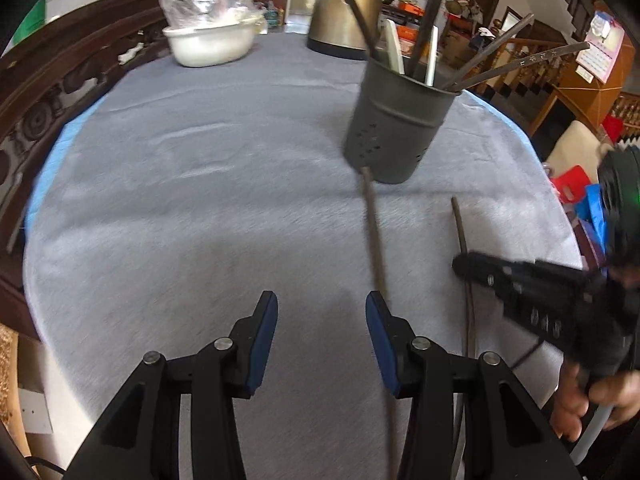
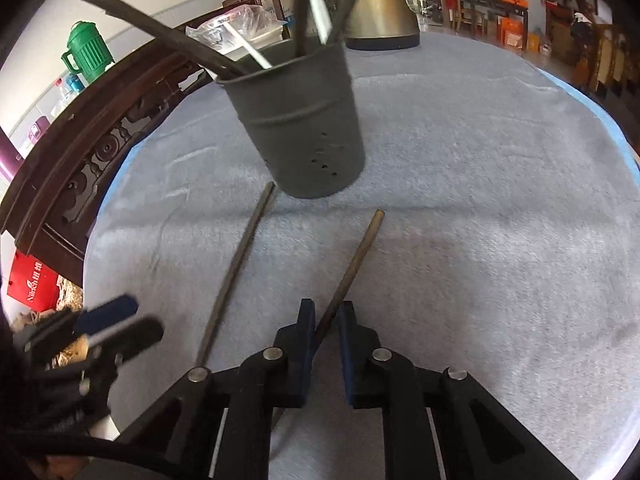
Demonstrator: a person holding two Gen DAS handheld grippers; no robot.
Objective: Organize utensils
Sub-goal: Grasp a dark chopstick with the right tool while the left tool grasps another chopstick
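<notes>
Left gripper [image 1: 322, 312] is wide open with nothing in it, hovering over the gray cloth [image 1: 180, 200]. One chopstick [image 2: 236, 272] lies loose just in front of the holder [image 2: 296, 120] - the right gripper [image 2: 327, 314] is pinched onto the other chopstick [image 2: 360, 252], tip pointing toward the holder.

Home: kettle [image 1: 346, 8], stairs, wall calendar [image 1: 602, 46]

Chopstick [image 1: 376, 240] beside parted left gripper [image 1: 322, 306] fingers [image 1: 264, 320].
</notes>
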